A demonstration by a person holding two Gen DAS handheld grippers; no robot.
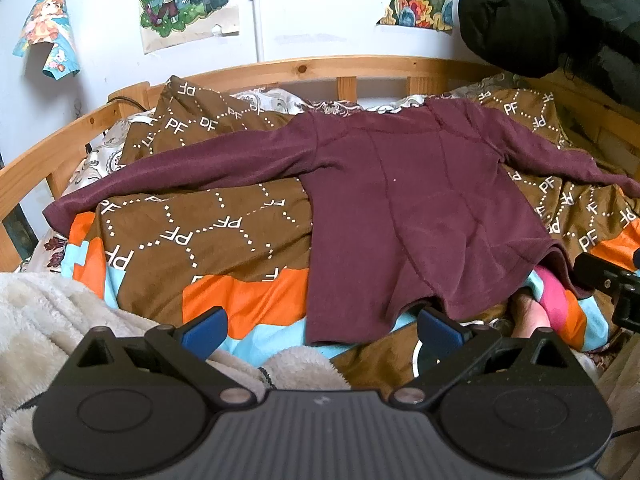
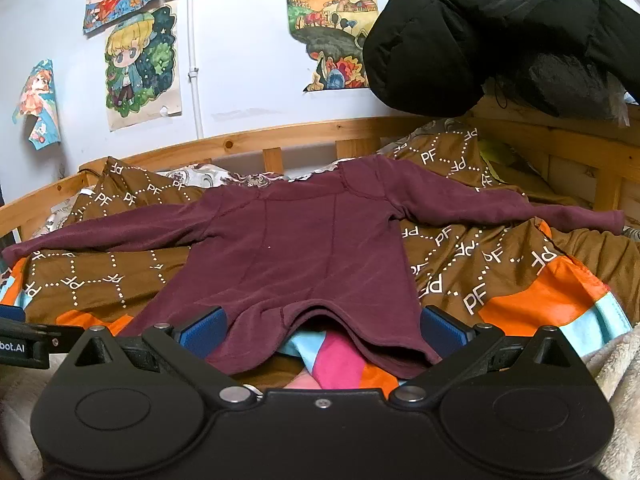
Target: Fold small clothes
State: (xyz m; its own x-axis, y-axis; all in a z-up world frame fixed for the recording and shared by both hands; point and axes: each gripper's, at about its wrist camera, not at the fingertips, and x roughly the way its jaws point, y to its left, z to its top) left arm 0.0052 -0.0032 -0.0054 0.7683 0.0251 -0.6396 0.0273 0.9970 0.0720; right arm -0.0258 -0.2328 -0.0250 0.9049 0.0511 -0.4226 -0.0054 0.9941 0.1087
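Observation:
A small maroon long-sleeved top (image 1: 404, 200) lies spread flat on the bed, sleeves stretched out to both sides, hem toward me. My left gripper (image 1: 320, 330) is open at the hem's left corner, its blue pads wide apart and holding nothing. In the right wrist view the same top (image 2: 296, 248) fills the middle. My right gripper (image 2: 322, 330) is open, and the hem's right part lies loose between its blue fingers (image 2: 202, 330), rumpled and lifted a little. The right gripper's body (image 1: 612, 284) shows at the right edge of the left wrist view.
The top rests on a brown, orange and blue quilt (image 1: 192, 236) printed with "PF". A cream fleece blanket (image 1: 48, 320) is bunched at the near left. A wooden bed rail (image 1: 304, 68) runs along the back, and a black puffy jacket (image 2: 500, 28) hangs at the upper right.

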